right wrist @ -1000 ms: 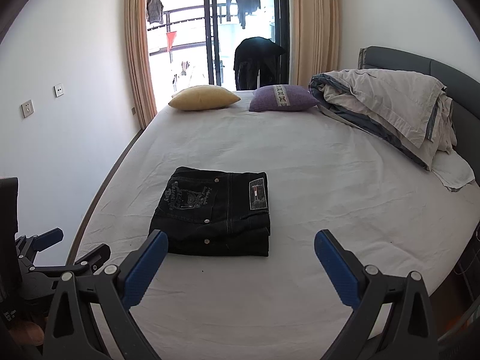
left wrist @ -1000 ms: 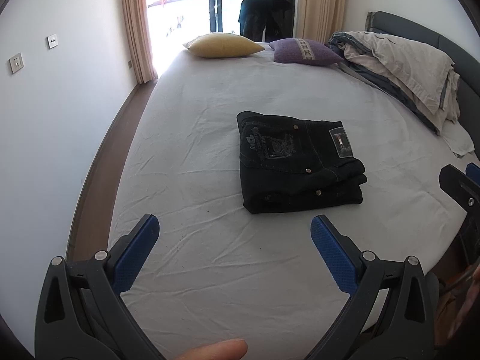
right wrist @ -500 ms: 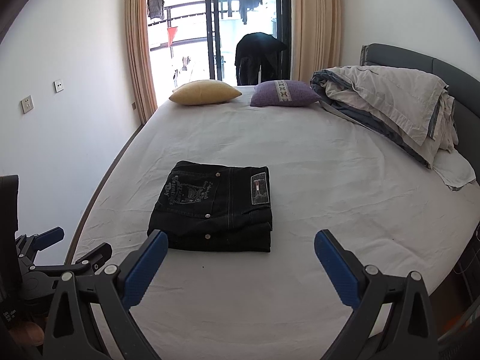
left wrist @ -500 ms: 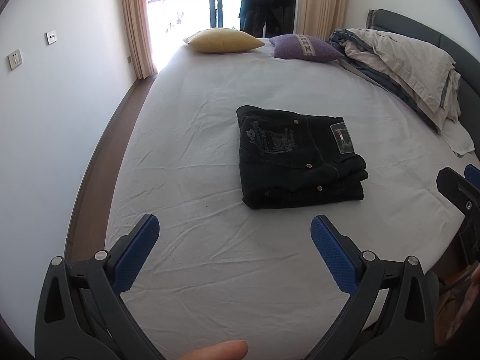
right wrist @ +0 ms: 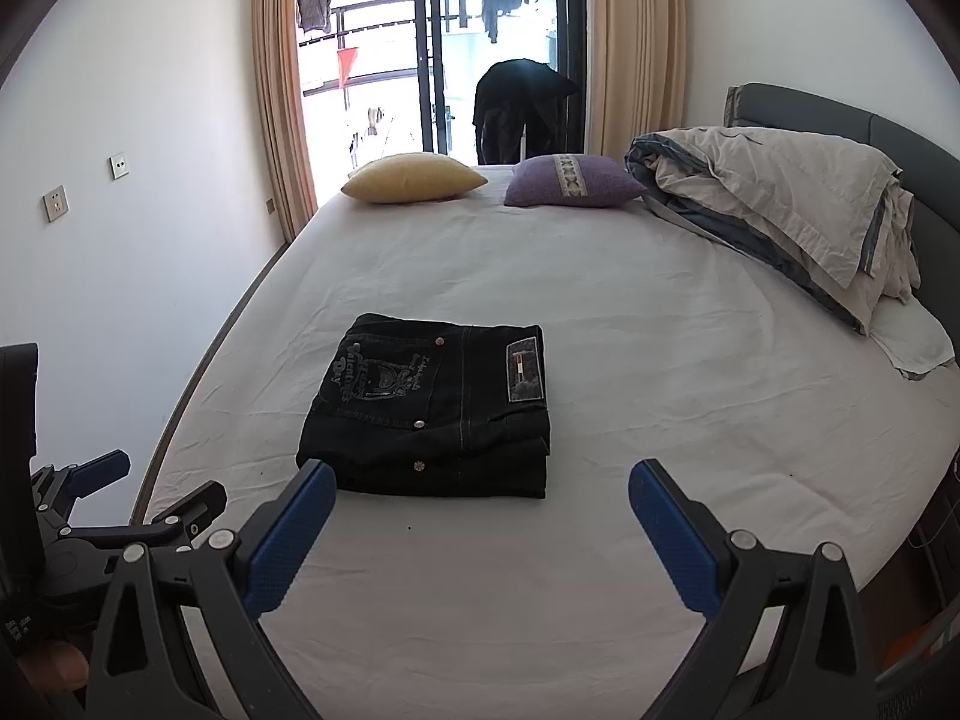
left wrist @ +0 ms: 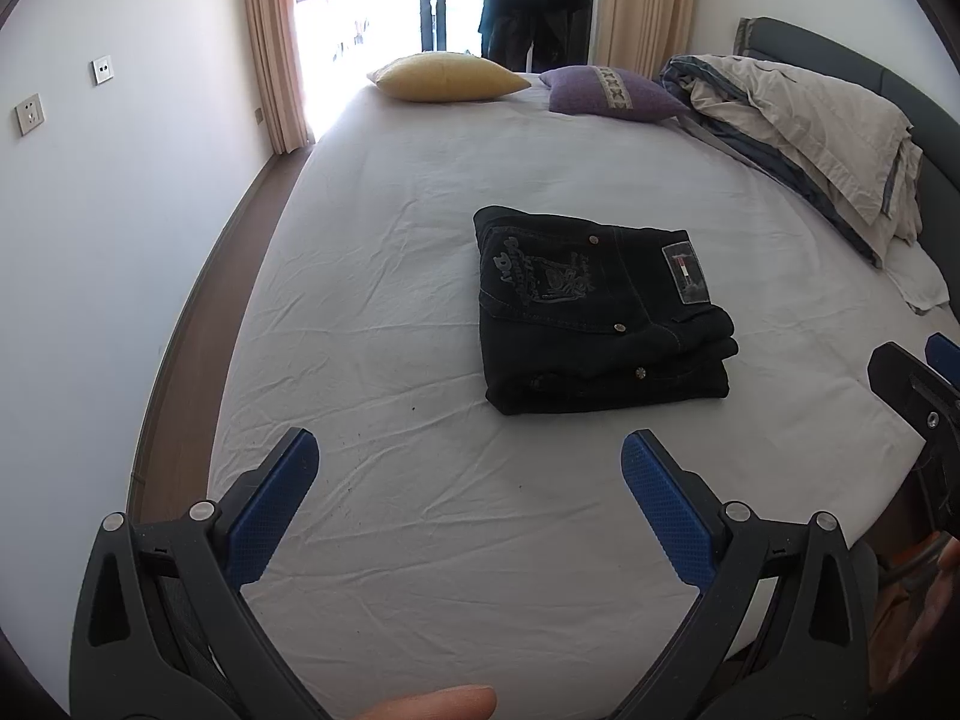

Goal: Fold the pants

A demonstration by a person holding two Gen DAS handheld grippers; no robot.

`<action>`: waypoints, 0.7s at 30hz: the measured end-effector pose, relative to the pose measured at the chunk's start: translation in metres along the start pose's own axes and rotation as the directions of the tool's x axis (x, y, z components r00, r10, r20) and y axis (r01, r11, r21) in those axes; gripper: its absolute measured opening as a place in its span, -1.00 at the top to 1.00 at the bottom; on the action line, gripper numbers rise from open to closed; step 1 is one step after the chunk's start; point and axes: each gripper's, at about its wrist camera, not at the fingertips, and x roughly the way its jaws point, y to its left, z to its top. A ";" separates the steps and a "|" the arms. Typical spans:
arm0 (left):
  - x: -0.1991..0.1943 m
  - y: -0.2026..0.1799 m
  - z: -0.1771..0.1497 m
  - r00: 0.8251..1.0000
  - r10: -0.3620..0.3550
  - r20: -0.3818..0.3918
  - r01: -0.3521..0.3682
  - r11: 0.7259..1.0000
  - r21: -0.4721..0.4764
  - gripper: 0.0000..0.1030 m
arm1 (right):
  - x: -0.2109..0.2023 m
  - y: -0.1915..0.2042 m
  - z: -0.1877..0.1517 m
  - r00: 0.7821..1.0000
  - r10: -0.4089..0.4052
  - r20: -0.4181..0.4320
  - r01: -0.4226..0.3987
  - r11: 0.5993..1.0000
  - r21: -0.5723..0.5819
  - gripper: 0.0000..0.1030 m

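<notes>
Black jeans (left wrist: 594, 312) lie folded into a compact rectangle on the white bed sheet (left wrist: 420, 540), back pocket and patch facing up; they also show in the right wrist view (right wrist: 438, 408). My left gripper (left wrist: 471, 450) is open and empty, held above the near part of the bed, short of the jeans. My right gripper (right wrist: 483, 480) is open and empty, close to the near edge of the jeans without touching them. The left gripper also shows in the right wrist view (right wrist: 120, 498), and part of the right gripper shows in the left wrist view (left wrist: 918, 384).
A yellow pillow (right wrist: 414, 177) and a purple pillow (right wrist: 573, 180) lie at the far edge of the bed. A crumpled duvet (right wrist: 780, 204) is piled against the grey headboard (right wrist: 840, 120) on the right. A white wall (left wrist: 90, 240) and floor strip run along the left.
Both grippers have drawn back and tilted slightly; the jeans sit a little farther and higher in both views. Both grippers stayed open. The jeans have not moved.
</notes>
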 end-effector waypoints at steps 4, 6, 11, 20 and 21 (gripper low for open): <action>0.001 -0.001 -0.002 1.000 0.000 -0.001 0.000 1.000 -0.002 -1.00 | 0.000 0.000 -0.001 1.000 0.002 -0.003 -0.002 1.000 -0.002 -0.95; 0.001 -0.001 -0.002 1.000 -0.001 -0.001 0.001 1.000 -0.002 -1.00 | 0.001 0.000 0.000 1.000 0.001 -0.003 -0.001 1.000 -0.001 -0.95; 0.001 0.000 -0.002 1.000 0.000 -0.003 0.000 1.000 -0.005 -1.00 | 0.000 0.000 0.000 1.000 0.000 -0.002 0.000 1.000 -0.001 -0.95; 0.003 -0.001 -0.004 1.000 -0.001 -0.006 0.001 1.000 -0.007 -1.00 | 0.002 0.000 -0.002 1.000 0.002 -0.006 -0.002 1.000 -0.003 -0.95; 0.003 -0.002 -0.005 1.000 0.000 -0.006 0.000 1.000 -0.008 -1.00 | 0.003 0.000 -0.003 1.000 0.003 -0.007 -0.003 1.000 -0.004 -0.95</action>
